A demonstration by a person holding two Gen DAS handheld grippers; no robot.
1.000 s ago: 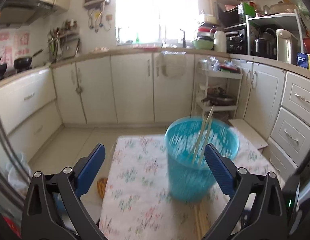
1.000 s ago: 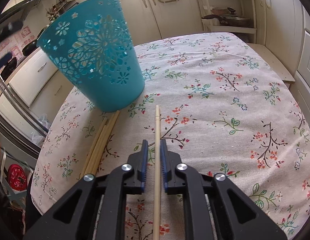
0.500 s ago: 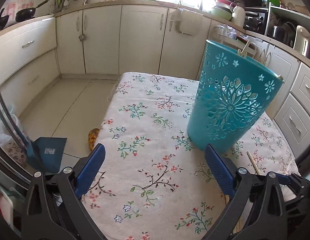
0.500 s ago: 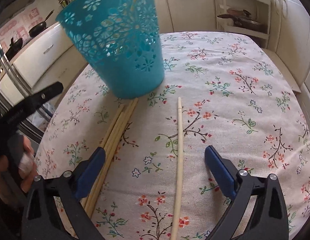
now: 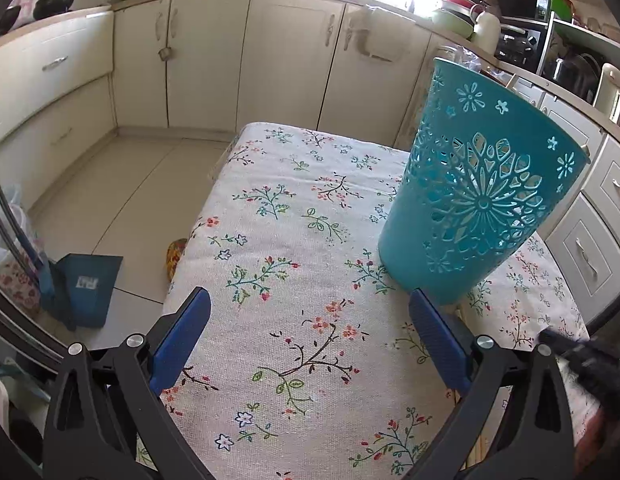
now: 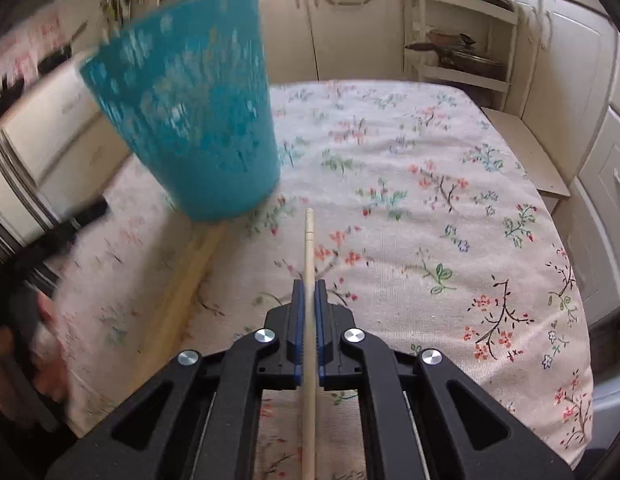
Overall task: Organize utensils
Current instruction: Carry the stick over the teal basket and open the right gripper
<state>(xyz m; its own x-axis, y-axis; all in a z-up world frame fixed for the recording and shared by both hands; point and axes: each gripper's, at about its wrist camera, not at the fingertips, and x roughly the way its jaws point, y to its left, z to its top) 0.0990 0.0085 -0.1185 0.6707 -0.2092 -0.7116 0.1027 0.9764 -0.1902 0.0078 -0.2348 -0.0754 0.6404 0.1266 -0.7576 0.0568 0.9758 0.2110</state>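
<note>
A teal cut-out plastic basket [image 5: 474, 200] stands upright on the floral tablecloth [image 5: 293, 248]; chopstick tips show at its rim. My left gripper [image 5: 310, 332] is open and empty, low over the cloth, just left of the basket's base. In the right wrist view the basket [image 6: 189, 108] is blurred at upper left. My right gripper [image 6: 308, 292] is shut on a single wooden chopstick [image 6: 308, 256] that points toward the basket. A bundle of several chopsticks [image 6: 181, 284] lies on the cloth below the basket.
Cream kitchen cabinets [image 5: 285, 52] surround the table. A blue dustpan [image 5: 81, 284] stands on the floor to the left. A shelf rack with pans [image 6: 458, 52] and a low step [image 6: 526, 152] are beyond the table's far right edge.
My right gripper was open around the single chopstick half a second ago and has closed on it. My left gripper has moved closer to the basket, still open.
</note>
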